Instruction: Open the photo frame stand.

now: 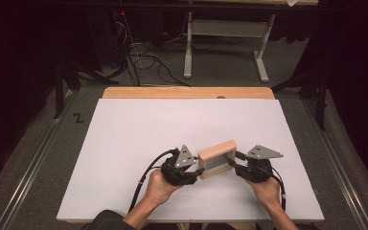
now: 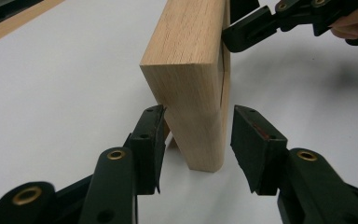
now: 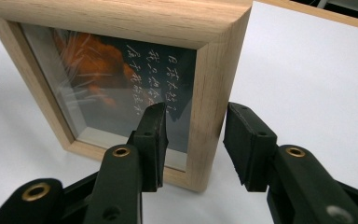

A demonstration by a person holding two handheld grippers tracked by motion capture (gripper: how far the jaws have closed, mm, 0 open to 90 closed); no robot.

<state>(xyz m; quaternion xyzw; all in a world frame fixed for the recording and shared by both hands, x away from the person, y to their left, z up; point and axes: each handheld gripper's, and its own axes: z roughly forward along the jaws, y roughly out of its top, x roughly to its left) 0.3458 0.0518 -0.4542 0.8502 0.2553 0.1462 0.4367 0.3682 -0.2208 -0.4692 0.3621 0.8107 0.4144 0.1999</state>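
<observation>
Left fingers: we are spreading the left gripper (image 2: 196, 140) wide, one pad (image 2: 151, 135) on either side of the frame's end; a gap is showing on both sides, so nothing is being pinched yet.
Right fingers: we are holding the right gripper (image 3: 193, 140) spread too, straddling the opposite upright, one pad (image 3: 154, 135) hovering just in front of the glass, the other outside the wood, neither clearly pressing.
Why both ends: we are judging that bracketing the two short sides is meant to steady the thing evenly, so it will not tip once the jaws close.
Picture frame: the wooden picture frame (image 1: 216, 158) is standing upright on its lower edge, glass turned toward the right gripper, an orange print with pale script showing behind it.
Back support: something pale is peeking out behind the frame's foot in the left gripper view; we cannot tell whether it is a stand.
Place: the frame is sitting on the white desk (image 1: 139, 139), nearer the front edge than the back, roughly midway between the side edges.
Hands: our hands (image 1: 159, 188) are coming in from the front edge, gripping both tools.
</observation>
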